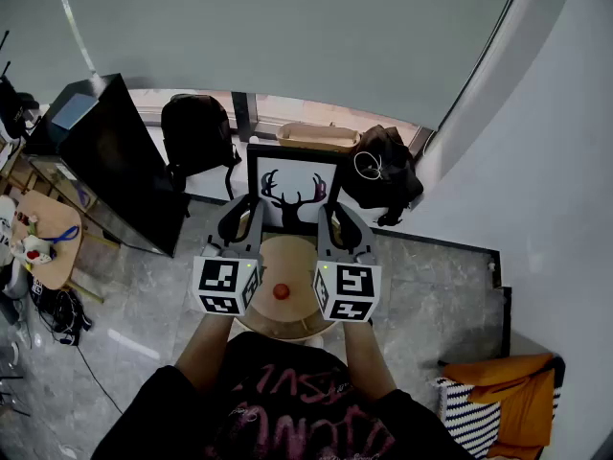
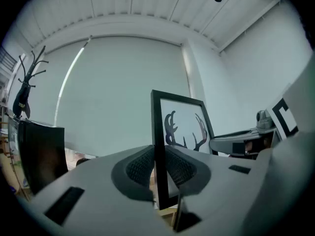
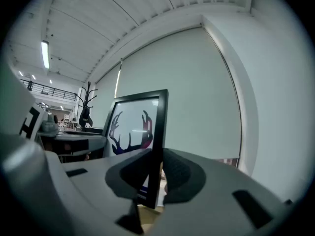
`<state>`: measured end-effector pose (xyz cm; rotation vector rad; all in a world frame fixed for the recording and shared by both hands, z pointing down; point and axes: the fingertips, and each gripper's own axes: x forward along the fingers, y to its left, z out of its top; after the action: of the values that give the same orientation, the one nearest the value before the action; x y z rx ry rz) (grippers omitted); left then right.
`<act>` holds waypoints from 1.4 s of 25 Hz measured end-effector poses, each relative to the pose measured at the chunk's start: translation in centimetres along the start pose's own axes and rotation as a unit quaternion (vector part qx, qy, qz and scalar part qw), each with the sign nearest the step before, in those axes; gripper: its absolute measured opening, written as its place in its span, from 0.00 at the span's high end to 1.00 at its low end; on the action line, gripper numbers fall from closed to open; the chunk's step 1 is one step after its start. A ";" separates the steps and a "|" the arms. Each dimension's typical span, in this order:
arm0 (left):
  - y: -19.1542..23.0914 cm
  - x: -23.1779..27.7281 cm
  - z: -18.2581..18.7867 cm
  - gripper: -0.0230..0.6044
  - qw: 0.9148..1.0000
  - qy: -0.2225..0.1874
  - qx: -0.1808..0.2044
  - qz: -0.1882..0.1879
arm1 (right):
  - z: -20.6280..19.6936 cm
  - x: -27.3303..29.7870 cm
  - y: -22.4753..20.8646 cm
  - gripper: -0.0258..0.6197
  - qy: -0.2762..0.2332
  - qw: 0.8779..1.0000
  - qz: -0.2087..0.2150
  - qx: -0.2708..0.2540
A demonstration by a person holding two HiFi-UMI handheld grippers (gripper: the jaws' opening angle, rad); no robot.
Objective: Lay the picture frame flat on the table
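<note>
While the picture frame point(image 1: 292, 195) stands upright over the round table point(image 1: 299, 262), the left gripper point(image 1: 242, 220) clamps its left edge and the right gripper point(image 1: 332, 223) its right edge.

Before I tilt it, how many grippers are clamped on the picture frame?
2: left gripper on the left edge of the picture frame, right gripper on its right edge.

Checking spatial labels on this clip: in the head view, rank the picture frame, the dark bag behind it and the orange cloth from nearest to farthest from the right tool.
1. The picture frame: its right edge is clamped in the right tool.
2. The dark bag: just beyond the tool, to its right.
3. The orange cloth: far off at the lower right, by the wall.
</note>
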<state>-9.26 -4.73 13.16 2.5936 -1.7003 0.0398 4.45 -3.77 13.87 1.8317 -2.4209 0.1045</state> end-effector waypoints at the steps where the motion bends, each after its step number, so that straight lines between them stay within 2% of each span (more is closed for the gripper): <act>1: 0.0 0.0 -0.1 0.85 1.000 0.000 -0.001 0.000 | -0.1 0.0 0.0 0.83 0.000 1.000 0.000 0.001; 19: 1.0 1.3 -1.1 0.85 1.000 0.006 -0.004 0.009 | -0.9 1.8 0.0 0.83 0.003 1.000 0.011 -0.006; 35: 1.4 4.3 -5.7 0.85 0.998 0.063 -0.015 0.010 | -5.6 5.0 -1.5 0.83 0.061 0.998 0.022 0.020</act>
<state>-8.84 -9.00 19.04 2.4950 -1.6712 0.1750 4.81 -8.26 20.06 1.7340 -2.3921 0.2610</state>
